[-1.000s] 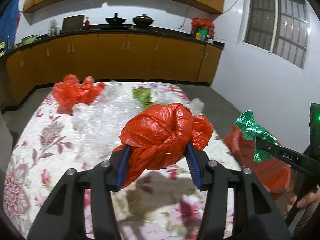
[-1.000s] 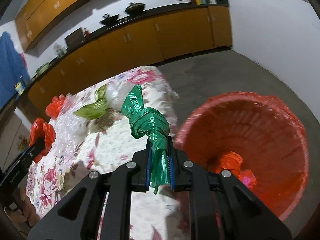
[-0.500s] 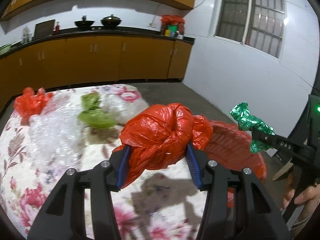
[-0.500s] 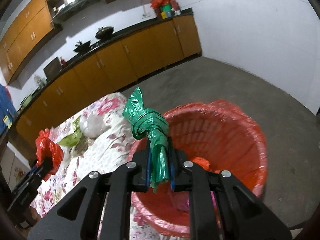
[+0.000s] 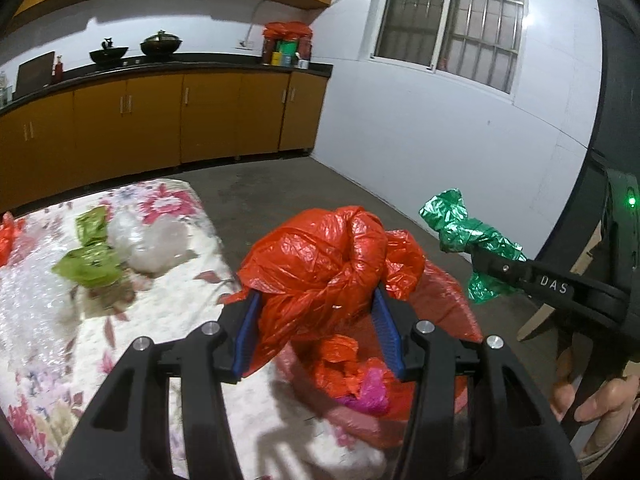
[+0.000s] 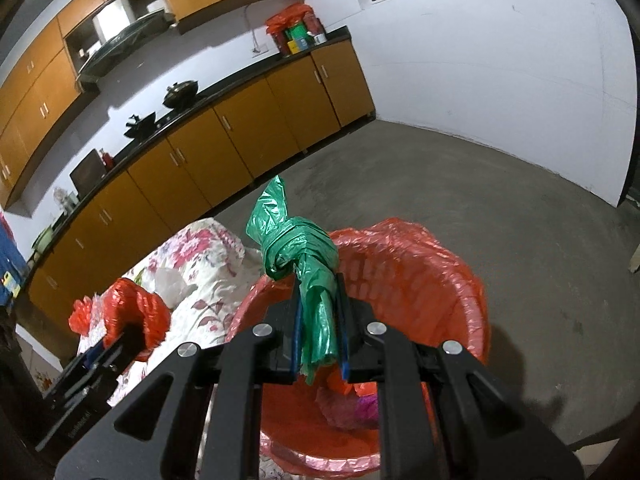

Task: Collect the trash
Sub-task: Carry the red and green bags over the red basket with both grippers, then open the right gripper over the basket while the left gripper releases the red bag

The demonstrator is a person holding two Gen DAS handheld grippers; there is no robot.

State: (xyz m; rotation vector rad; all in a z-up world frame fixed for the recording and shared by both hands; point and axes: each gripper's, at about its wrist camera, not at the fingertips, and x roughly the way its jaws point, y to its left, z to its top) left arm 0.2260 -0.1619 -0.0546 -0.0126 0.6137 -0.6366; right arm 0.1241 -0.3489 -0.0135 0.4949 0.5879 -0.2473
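My left gripper (image 5: 320,328) is shut on a crumpled red plastic bag (image 5: 328,264), held over the near rim of a bin lined with a red bag (image 5: 452,296). My right gripper (image 6: 319,332) is shut on a knotted green plastic bag (image 6: 304,256) above the same red-lined bin (image 6: 424,280). The green bag (image 5: 464,232) and right gripper also show at the right of the left wrist view. The red bag (image 6: 136,308) appears at the left of the right wrist view. Red and pink scraps (image 5: 360,384) lie inside the bin.
A table with a floral cloth (image 5: 120,320) stands left of the bin, carrying a light green bag (image 5: 88,260), clear plastic wads (image 5: 152,240) and bubble wrap (image 5: 24,300). Orange cabinets (image 5: 160,124) line the far wall. Bare concrete floor (image 6: 500,200) lies beyond the bin.
Both grippers swung right from over the table to above the red-lined bin, still gripping their bags. The bin's inside now shows under the left gripper.
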